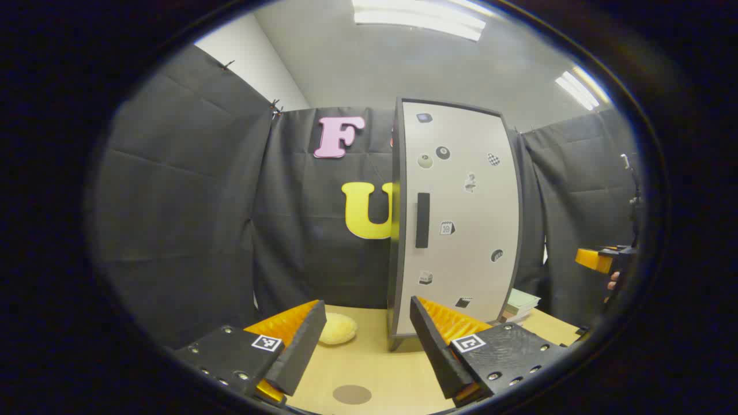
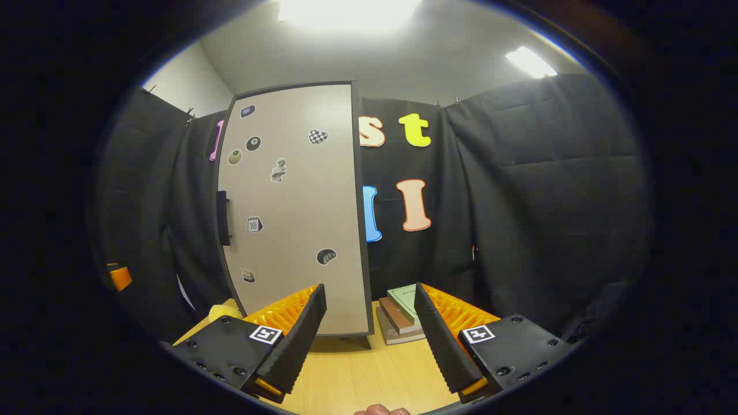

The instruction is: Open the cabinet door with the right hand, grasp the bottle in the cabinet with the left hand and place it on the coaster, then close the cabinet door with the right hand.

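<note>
I hold both tools back from the cabinet, because its door is shut and nothing can be reached yet; the bottle must sit behind that door, so I cannot see it. My left gripper has its fingers apart, waiting over the coaster; my right gripper is spread too, facing the door, and I judge it should head for the handle on the far edge. The table is pale wood; books lie beside the cabinet, a yellow lump by its foot; black cloth rings us, strip lights above.
</note>
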The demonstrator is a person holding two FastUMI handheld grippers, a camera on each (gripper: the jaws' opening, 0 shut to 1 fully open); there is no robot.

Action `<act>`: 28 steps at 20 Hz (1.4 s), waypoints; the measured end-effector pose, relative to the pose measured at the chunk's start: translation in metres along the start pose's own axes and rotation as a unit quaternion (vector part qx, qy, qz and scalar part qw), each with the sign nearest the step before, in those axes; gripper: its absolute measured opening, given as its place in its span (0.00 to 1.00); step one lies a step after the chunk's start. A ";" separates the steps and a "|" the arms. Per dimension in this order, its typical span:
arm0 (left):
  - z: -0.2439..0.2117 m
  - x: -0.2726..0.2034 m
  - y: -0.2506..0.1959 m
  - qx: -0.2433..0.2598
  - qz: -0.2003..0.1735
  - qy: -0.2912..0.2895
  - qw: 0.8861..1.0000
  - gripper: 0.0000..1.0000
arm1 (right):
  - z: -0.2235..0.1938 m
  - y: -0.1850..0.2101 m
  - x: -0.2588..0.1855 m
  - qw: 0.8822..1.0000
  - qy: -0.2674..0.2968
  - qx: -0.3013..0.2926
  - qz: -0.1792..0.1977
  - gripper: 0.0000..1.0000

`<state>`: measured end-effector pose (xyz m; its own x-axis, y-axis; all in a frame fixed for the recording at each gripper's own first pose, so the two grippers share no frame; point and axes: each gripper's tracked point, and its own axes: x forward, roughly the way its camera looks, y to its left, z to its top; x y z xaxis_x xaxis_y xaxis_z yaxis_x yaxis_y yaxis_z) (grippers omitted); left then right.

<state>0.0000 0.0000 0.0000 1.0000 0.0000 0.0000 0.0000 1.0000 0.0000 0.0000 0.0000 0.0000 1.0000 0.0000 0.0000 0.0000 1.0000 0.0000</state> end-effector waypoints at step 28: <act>-0.046 0.015 0.003 -0.013 -0.008 0.035 0.999 0.91 | 0.043 0.069 0.056 0.998 0.003 0.012 0.060 0.98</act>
<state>0.0152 0.0030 -0.0464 0.9974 -0.0161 -0.0703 0.0143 0.9996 -0.0257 0.0563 0.0685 0.0433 0.9927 0.1204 -0.0039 -0.1203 0.9924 0.0242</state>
